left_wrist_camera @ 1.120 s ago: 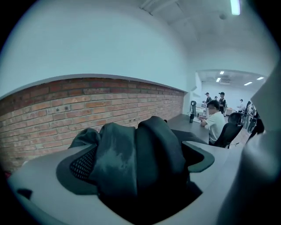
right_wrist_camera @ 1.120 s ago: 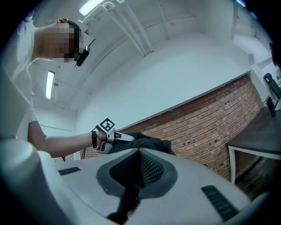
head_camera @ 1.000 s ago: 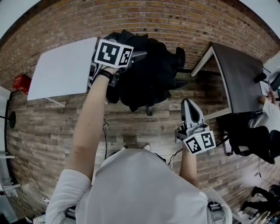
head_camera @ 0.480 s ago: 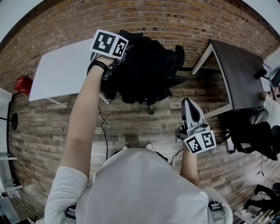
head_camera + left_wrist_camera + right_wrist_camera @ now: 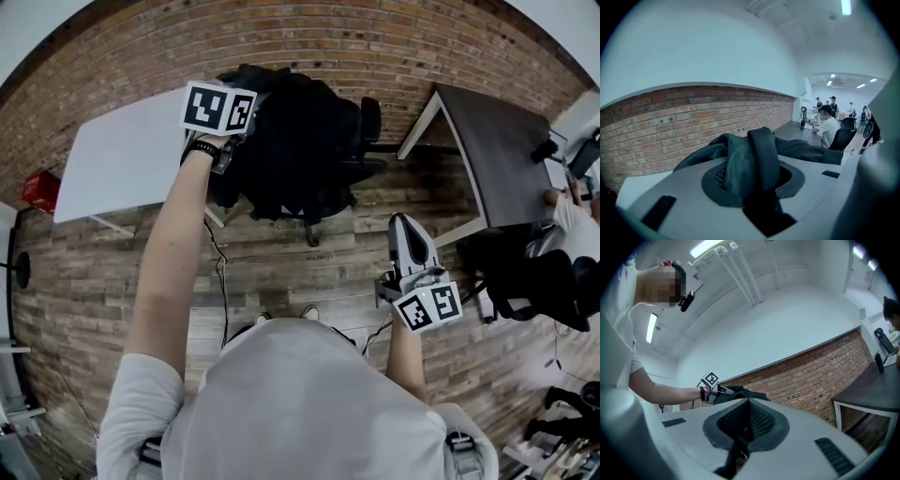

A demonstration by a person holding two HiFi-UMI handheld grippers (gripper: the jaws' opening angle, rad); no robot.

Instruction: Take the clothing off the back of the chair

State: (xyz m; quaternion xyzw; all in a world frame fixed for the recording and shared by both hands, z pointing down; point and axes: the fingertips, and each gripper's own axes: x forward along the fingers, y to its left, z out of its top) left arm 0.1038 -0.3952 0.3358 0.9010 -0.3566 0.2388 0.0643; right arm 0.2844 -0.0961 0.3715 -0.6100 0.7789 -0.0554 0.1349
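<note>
Clamped left gripper (image 5: 246, 120) on clothing (image 5: 300, 150), jaws just closed onto fabric.
Stretched arm to 11 o'clock at chair (image 5: 371, 120); right gripper (image 5: 403, 223) pressed together, empty, 4 o'clock.

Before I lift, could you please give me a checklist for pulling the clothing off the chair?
1. Fold of clothing between the jaws of the left gripper, which have just been closing: ok.
2. Grip firm enough to lift: cannot tell.
3. Right gripper free: ok, shut and empty.
4. Clothing off the chair: not ok, it drapes the back.
5. No snag under the clothing: cannot tell.
</note>
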